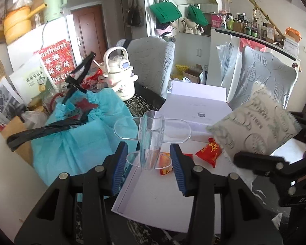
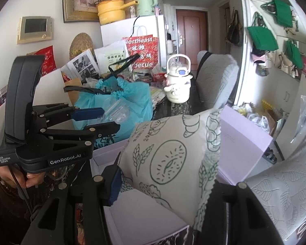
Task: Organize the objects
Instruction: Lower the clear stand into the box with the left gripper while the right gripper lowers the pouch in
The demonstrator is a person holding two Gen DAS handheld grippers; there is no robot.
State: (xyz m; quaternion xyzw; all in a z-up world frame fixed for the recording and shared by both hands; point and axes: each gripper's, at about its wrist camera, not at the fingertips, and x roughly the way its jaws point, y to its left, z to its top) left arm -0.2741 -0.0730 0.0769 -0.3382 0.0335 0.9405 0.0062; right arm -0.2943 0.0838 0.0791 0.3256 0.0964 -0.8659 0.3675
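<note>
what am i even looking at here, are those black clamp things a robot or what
No robot: a person holds a two-finger gripper in each hand, each with a fisheye camera looking along its fingers. The left camera shows the left gripper with a clear plastic piece between its blue pads. The right camera shows the right gripper shut on a printed snack packet. Below lie an open white box with red candy wrappers, beside a blue bag and a white kettle.
</note>
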